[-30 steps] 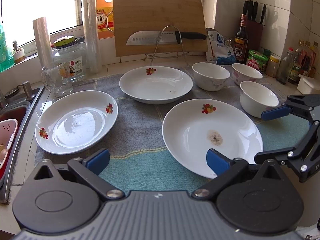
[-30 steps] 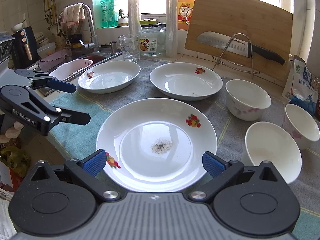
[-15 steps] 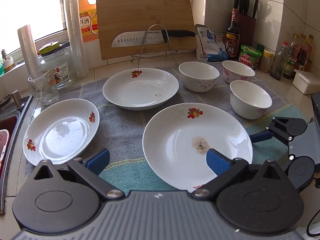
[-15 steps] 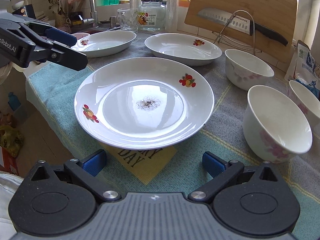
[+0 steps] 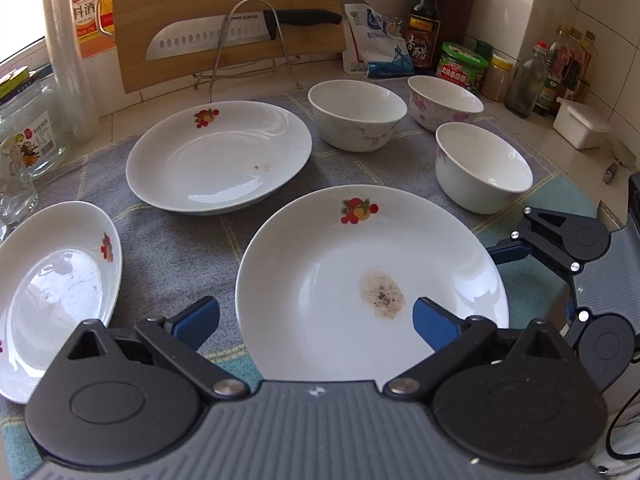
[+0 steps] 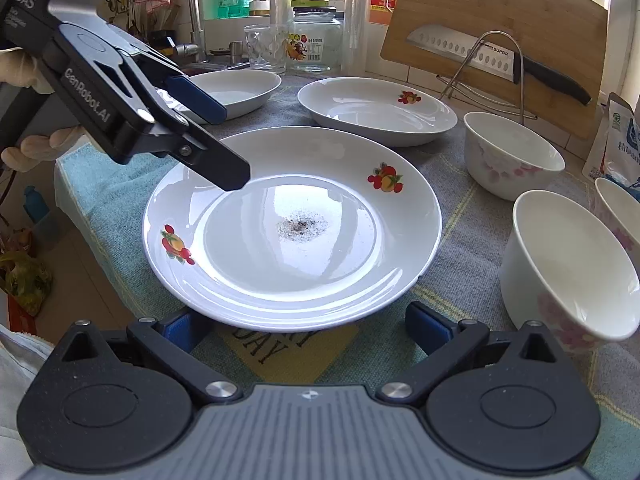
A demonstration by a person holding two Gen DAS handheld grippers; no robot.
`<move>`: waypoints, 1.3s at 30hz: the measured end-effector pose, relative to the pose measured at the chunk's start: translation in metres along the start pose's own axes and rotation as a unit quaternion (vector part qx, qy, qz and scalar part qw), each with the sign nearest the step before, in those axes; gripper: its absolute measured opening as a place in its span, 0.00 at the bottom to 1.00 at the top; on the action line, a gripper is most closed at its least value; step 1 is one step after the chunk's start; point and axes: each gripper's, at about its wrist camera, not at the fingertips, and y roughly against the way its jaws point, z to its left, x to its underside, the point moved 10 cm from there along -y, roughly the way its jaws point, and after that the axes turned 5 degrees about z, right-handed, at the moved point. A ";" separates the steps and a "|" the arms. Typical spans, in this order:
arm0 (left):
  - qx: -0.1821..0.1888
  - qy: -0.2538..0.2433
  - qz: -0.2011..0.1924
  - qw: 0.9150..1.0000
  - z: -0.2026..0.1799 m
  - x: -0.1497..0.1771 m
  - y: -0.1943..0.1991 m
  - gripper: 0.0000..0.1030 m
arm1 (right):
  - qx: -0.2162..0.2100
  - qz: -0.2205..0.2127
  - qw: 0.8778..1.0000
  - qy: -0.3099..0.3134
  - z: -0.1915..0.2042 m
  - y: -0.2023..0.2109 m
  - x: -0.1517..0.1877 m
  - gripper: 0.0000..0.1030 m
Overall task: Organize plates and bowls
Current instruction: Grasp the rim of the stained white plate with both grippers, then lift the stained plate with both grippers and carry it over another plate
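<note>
The big plate (image 6: 292, 228) has bare cloth (image 6: 280, 352) in front of it. A bowl (image 6: 568, 268) sits close on its right side. Another plate (image 5: 218, 160) blocks the way behind it.

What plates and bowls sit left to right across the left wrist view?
Left plate → far plate → stained near plate → nearest bowl. The two far bowls overlap these in left-right position, so they are left out.

Black grippers (image 6: 308, 326) (blue pads, silver screws)
</note>
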 end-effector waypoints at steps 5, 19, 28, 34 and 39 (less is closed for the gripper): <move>0.051 -0.025 0.041 0.998 0.000 -0.006 -0.023 0.99 | 0.002 -0.012 1.000 -0.002 0.000 0.001 0.001 1.00; 0.139 -0.044 0.088 0.985 0.004 -0.014 -0.045 0.99 | 0.009 -0.039 0.999 -0.009 0.002 0.005 0.005 1.00; 0.165 -0.051 0.105 0.979 0.008 -0.016 -0.045 0.99 | 0.013 -0.035 0.999 -0.008 0.002 0.004 0.003 1.00; 0.180 -0.086 0.135 0.970 0.005 -0.017 -0.045 0.97 | 0.023 -0.032 0.999 0.009 0.008 0.004 0.000 1.00; 0.190 -0.110 0.160 0.962 0.003 -0.017 -0.045 0.93 | 0.018 -0.029 0.999 0.014 0.011 0.002 -0.003 1.00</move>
